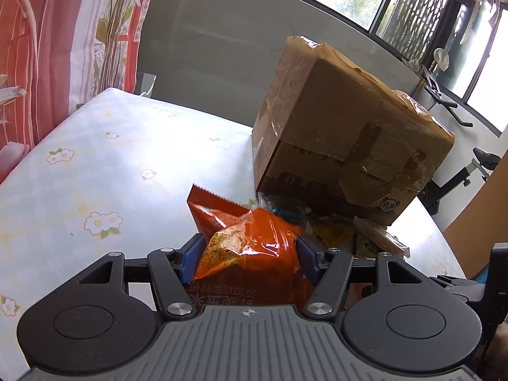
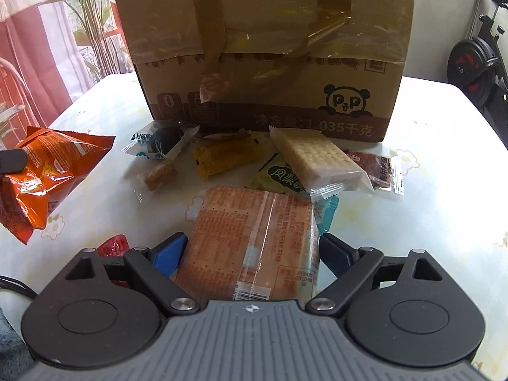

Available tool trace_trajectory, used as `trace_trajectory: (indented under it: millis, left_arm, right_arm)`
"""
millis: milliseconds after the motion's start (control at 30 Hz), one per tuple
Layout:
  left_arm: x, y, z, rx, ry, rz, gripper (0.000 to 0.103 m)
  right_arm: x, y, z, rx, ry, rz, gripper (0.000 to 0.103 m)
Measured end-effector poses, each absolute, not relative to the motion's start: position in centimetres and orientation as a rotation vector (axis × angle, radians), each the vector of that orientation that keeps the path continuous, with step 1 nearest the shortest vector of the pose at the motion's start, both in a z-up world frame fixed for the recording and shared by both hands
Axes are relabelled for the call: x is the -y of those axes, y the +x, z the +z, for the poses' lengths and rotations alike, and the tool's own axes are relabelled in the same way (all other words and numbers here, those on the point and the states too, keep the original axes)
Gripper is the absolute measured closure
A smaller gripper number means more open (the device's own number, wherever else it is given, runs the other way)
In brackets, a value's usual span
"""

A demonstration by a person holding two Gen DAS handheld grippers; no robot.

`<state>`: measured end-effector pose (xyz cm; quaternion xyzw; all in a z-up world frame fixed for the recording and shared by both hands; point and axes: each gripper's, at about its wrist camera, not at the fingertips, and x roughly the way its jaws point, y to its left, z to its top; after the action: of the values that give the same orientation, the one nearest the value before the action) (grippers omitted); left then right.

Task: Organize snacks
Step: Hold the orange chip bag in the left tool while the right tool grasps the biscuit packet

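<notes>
My left gripper (image 1: 249, 254) is shut on an orange snack bag (image 1: 250, 244), held just above the table; the bag also shows at the left of the right wrist view (image 2: 50, 171). My right gripper (image 2: 252, 254) is shut on a flat pink cracker pack (image 2: 254, 241). Ahead of it lie loose snacks: a white wafer pack (image 2: 317, 162), a yellow bar (image 2: 228, 155), a green pastry pack (image 2: 279, 177), a dark cookie pack (image 2: 162, 143), a brown packet (image 2: 377, 165) and a small clear-wrapped candy (image 2: 158, 174).
A taped cardboard box (image 2: 263, 47) stands behind the snacks; it also shows in the left wrist view (image 1: 343, 133). The floral tablecloth (image 1: 95, 165) covers the table. A red curtain (image 1: 47, 47) hangs at the left. A small red piece (image 2: 114, 244) lies by my right gripper.
</notes>
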<state>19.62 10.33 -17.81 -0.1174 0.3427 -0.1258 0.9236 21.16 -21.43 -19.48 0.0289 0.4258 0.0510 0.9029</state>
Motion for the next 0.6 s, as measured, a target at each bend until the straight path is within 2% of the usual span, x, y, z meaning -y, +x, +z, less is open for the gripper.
trace_trajectory:
  millis: [33,100,167,300,367,400,467,600]
  left_arm:
    - [-10.4,19.6,-17.8,-0.702,-0.242,-0.256,0.039]
    - [-10.5,19.6,-17.7,-0.701,-0.243,-0.254,0.042]
    - [-10.4,19.7,-18.0,-0.721,-0.239,-0.263,0.069]
    - [-10.0,20.2,-19.4,-0.803,-0.229,-0.251,0.069]
    - [-10.3,20.1,-19.5,-0.805,-0.251,-0.249,0.059]
    - [-10.5,20.1,-19.4,-0.802,-0.253,-0.235,0.046]
    - [-11.0,20.1,-19.2,-0.796,-0.267,-0.216,0.031]
    - [-11.3,20.3,-19.5,-0.828,-0.292,-0.244,0.021]
  right_arm:
    - [21.5,21.2,-19.5,-0.882,0.065,0.121,0.019]
    - [21.5,21.0,-19.4,-0.88,0.065,0.129,0.022]
    - [21.6,20.8,-19.3,-0.881,0.069,0.152,0.023]
    - [21.5,20.5,-19.3,-0.876,0.074,0.167,0.024]
    - [21.6,20.5,-19.3,-0.875,0.079,0.168,0.024]
    - [21.6,20.5,-19.4,-0.874,0.082,0.168,0.024]
    - [21.6,20.4,-19.4,-0.872,0.087,0.165,0.024]
    - [21.7,20.4,-19.4,-0.867,0.091,0.166,0.024]
